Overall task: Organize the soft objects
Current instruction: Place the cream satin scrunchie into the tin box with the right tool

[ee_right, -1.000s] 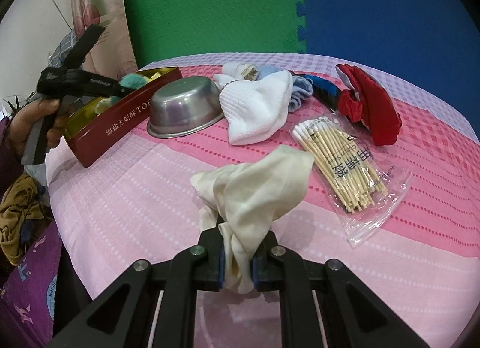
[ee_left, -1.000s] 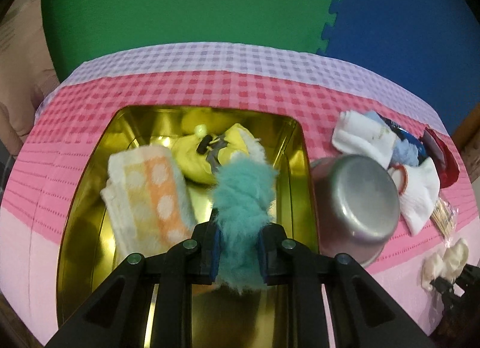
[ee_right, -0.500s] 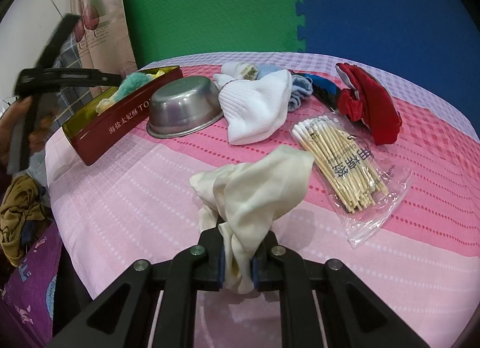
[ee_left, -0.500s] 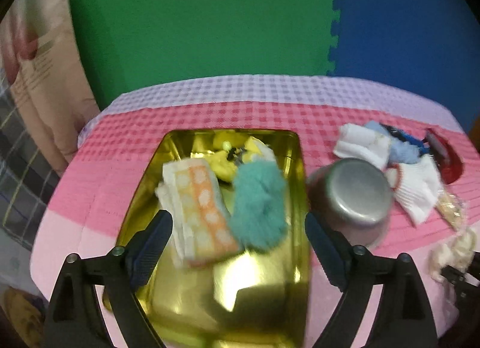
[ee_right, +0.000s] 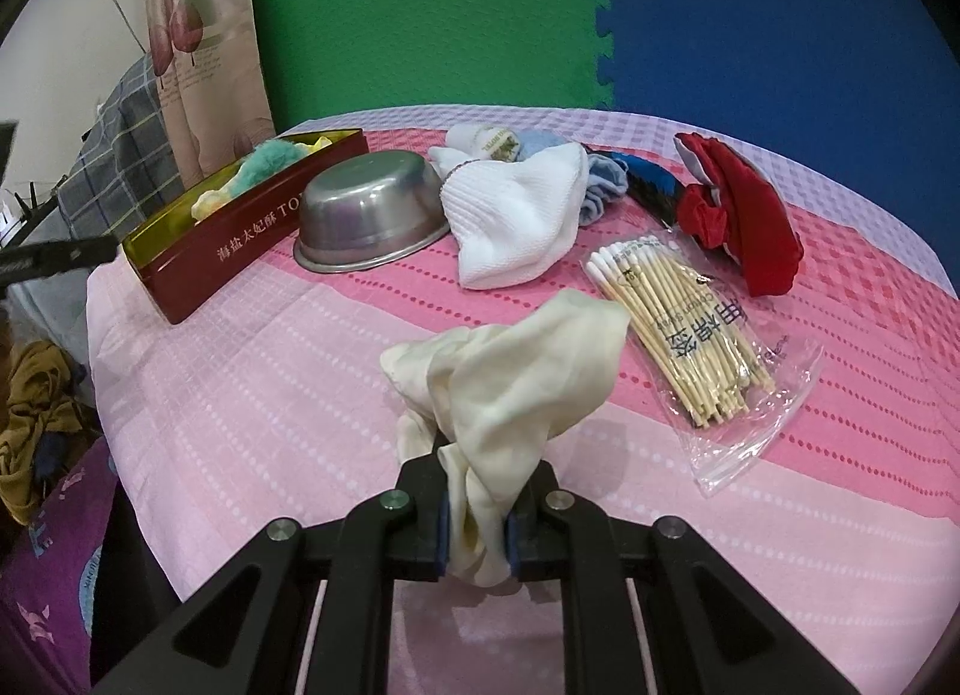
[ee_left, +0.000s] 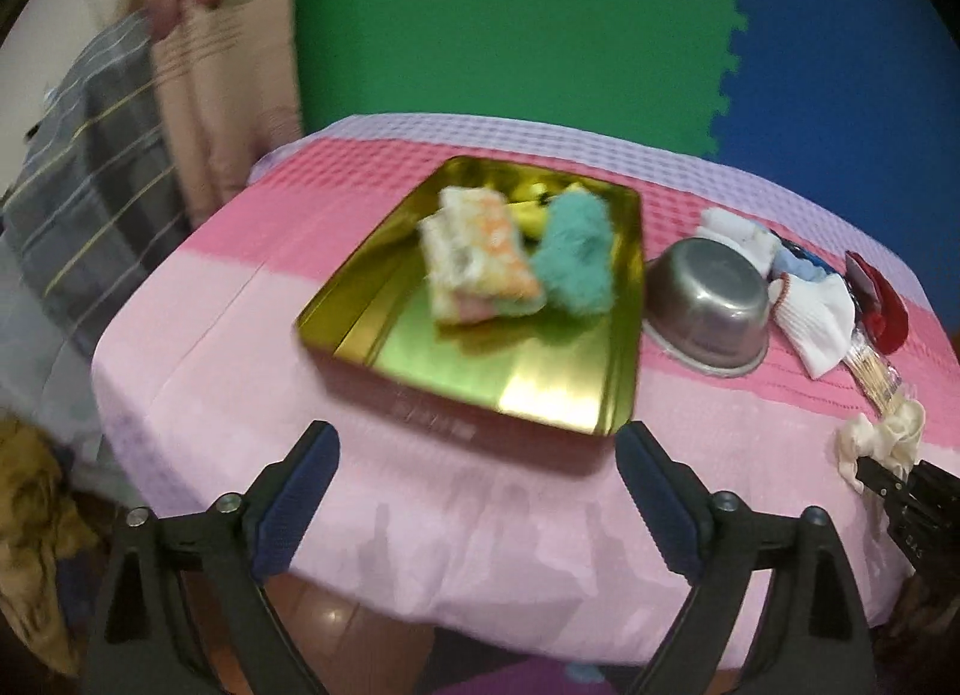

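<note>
A gold tin tray with red sides holds a teal fluffy piece, a folded orange-and-white cloth and a yellow soft item. My left gripper is open and empty, held back off the table's near edge. My right gripper is shut on a cream cloth just above the pink tablecloth; the cream cloth also shows in the left wrist view. White socks, a light blue sock and a red cloth lie at the back right.
An upturned steel bowl stands right of the tray. A bag of cotton swabs lies right of the cream cloth. Green and blue foam mats form the back wall. Clothes lie on the floor at left.
My left gripper let go of the teal fluffy piece in the tray, opened wide and pulled back and up from the table. The right gripper has stayed still with the cream cloth.
</note>
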### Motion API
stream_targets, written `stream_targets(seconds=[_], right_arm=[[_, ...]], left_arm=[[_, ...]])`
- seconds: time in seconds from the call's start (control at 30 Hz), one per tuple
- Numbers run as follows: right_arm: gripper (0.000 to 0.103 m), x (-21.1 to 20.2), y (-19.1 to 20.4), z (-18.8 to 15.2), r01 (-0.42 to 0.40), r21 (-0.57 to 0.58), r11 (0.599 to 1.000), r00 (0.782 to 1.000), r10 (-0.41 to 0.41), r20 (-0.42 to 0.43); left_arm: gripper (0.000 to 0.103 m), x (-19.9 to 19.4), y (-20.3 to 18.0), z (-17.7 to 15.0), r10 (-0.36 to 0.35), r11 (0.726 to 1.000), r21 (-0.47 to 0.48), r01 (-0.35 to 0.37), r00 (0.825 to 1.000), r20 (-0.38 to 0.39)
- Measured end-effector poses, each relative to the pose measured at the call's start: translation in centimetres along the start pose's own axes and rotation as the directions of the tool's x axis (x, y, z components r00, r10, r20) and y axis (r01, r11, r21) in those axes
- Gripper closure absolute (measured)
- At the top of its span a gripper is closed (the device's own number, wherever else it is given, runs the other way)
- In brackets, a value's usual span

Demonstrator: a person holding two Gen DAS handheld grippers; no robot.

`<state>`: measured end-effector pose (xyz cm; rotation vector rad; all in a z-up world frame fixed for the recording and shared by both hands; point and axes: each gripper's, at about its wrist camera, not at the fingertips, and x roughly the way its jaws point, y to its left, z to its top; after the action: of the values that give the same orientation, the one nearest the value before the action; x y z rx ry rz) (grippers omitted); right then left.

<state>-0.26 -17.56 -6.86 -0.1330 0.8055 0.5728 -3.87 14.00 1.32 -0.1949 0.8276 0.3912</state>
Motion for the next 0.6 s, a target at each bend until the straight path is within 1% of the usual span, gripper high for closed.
stream_targets(seconds=[0.07, 0.13, 0.17, 0.23, 0.33, 0.47, 0.53, 0.6], right_arm=[[0.091, -0.1, 0.3, 0.1, 0.010, -0.013, 1.000, 1.000, -0.010, -0.006], [0.091, -0.3, 0.6, 0.4, 0.014, -0.024, 1.000, 1.000, -0.015, -0.016], [0.091, -0.4, 0.9, 0.7, 0.011, -0.032, 0.999, 1.000, -0.012, -0.019], [0.091, -1.0, 1.7, 1.6, -0.004, -0.050, 0.999, 1.000, 0.004, -0.009], [0.091, -1.7, 3.3, 3.7, -0.053, -0.061, 0.997, 0.999, 0.054, 0.009], [0.091, -1.8, 7.4, 7.8, -0.146, -0.124, 0.981, 0.988, 0.151, 0.031], [0.091, -1.3, 9.7, 9.7, -0.197, -0.151, 0.969, 0.979, 0.202, 0.022], [0.091, -0.2, 11.7, 11.2, -0.234, -0.170, 0.957, 0.972, 0.236, -0.007]], left_arm=[[0.010, -0.6, 0.6, -0.6, 0.031, 0.999, -0.005, -0.031, 0.999, 0.015], [0.010, -1.0, 1.1, -0.6, 0.084, 0.996, 0.003, -0.084, 0.996, 0.030], [0.010, -1.1, 1.4, -0.6, 0.096, 0.995, -0.002, -0.096, 0.995, 0.035], [0.009, -1.2, 2.0, -0.5, 0.091, 0.996, -0.028, -0.090, 0.995, 0.037], [0.006, -0.9, 2.6, -0.3, 0.091, 0.995, -0.046, -0.090, 0.996, 0.023], [0.006, -0.7, 3.2, -0.4, 0.122, 0.991, -0.051, -0.121, 0.993, 0.002], [0.006, -0.7, 3.8, -0.3, 0.124, 0.990, -0.070, -0.124, 0.992, -0.004], [0.006, -0.9, 4.5, -0.2, 0.134, 0.987, -0.093, -0.133, 0.991, 0.001]])
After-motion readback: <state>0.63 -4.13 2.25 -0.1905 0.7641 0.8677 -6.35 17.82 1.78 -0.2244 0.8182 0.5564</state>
